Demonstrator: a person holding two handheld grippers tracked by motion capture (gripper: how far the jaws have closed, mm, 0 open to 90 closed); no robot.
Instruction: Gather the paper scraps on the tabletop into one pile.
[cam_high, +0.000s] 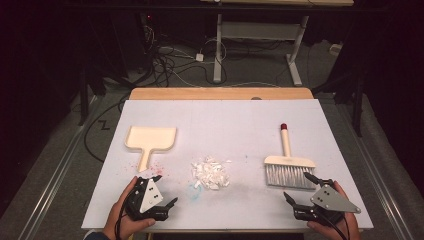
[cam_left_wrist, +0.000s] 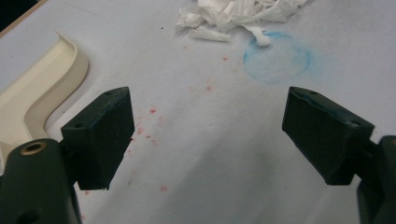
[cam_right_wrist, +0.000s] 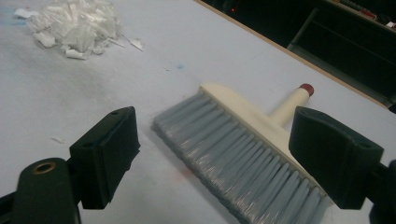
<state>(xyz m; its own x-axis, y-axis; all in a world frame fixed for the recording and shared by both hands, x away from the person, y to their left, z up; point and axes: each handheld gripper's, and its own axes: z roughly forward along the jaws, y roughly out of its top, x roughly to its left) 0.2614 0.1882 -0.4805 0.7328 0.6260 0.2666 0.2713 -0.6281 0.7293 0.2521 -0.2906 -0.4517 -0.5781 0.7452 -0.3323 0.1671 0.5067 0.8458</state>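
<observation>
While both tongs (cam_high: 161, 190) (cam_high: 299, 187) gape empty, one dustpan (cam_high: 151, 138), one brush (cam_high: 288, 165), one scrap pile (cam_high: 210, 173) lie.

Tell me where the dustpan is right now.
In the high view the dustpan lies flat on the table's left side, handle toward the person, just beyond the open left gripper and left of the paper scrap pile.

Dim room seen from the near side of the tabletop (cam_high: 240, 120) (white sheet over a wooden top, whose far edge shows bare). Grey floor (cam_high: 55, 165) surrounds it. Beyond, tangled cables (cam_high: 165, 62) lie beside a white-legged desk frame (cam_high: 260, 35). The side margins fall into darkness.
</observation>
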